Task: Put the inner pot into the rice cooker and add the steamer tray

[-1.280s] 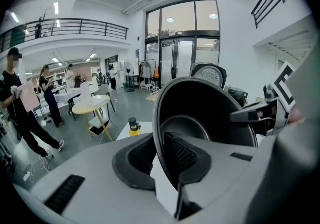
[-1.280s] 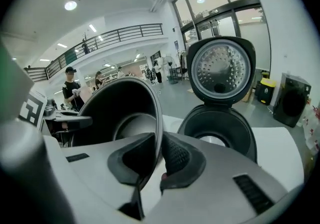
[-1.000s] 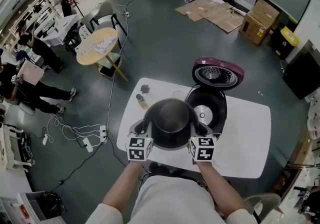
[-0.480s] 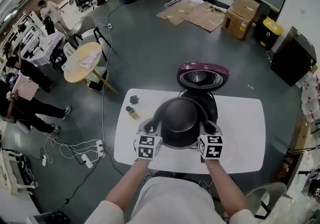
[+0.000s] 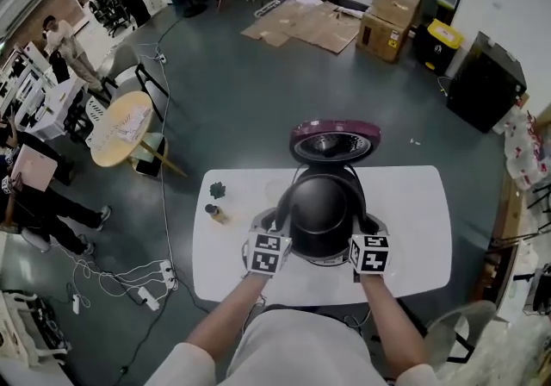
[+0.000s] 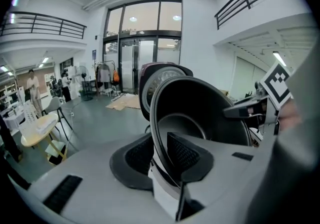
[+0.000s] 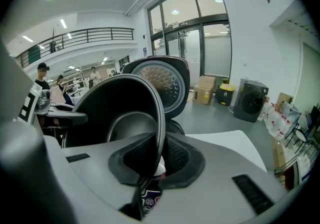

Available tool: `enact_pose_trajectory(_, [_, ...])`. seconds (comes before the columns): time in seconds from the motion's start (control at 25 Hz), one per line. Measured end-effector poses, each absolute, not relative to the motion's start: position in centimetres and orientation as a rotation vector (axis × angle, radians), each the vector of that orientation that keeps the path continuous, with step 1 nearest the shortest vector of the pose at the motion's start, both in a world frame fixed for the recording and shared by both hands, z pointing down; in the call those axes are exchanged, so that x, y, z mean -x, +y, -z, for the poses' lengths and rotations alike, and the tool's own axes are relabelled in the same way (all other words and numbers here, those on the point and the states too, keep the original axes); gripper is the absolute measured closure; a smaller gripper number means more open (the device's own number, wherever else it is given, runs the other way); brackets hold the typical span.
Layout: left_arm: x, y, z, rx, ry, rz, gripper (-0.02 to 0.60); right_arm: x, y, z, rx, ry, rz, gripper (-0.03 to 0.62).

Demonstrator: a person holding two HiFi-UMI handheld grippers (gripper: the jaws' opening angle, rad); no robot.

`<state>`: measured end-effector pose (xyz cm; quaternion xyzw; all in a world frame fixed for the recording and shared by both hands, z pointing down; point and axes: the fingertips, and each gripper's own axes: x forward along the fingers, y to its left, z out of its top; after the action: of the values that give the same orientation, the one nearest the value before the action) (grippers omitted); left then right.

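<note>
The black inner pot hangs over the body of the open rice cooker and hides its opening. My left gripper grips the pot's left rim and my right gripper grips its right rim. In the left gripper view the rim runs between the pads of the left gripper, whose jaws are opening. In the right gripper view the rim sits between the pads of the right gripper, whose jaws are closing. The cooker's lid stands up behind the pot. I cannot make out the steamer tray.
The cooker stands on a white table. A small bottle and a small dark object lie at the table's left end. Grey floor surrounds the table, with cardboard boxes far behind and people at desks on the left.
Both grippers have carried the pot to the right, from beside the cooker to over its opening. The cooker's inside, visible before, is now hidden by the pot.
</note>
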<state>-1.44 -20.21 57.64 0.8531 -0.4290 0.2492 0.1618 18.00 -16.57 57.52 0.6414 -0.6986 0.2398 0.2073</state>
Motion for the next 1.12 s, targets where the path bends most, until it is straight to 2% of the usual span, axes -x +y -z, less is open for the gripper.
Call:
enact_pose_trajectory(0.4, [-1.9,-22.5,-61.2,-2.451,-1.071,-0.819,0.475,-21.0,-18.1,-60.4,-1.803,-1.831,-0.71,0.553])
enact_pose_trajectory(1.12, [-3.6,-24.9,-67.7,-2.336,-0.914,-1.092,0.458,-22.5,-21.0,-66.9,-1.688,-1.699,-0.871,0.556])
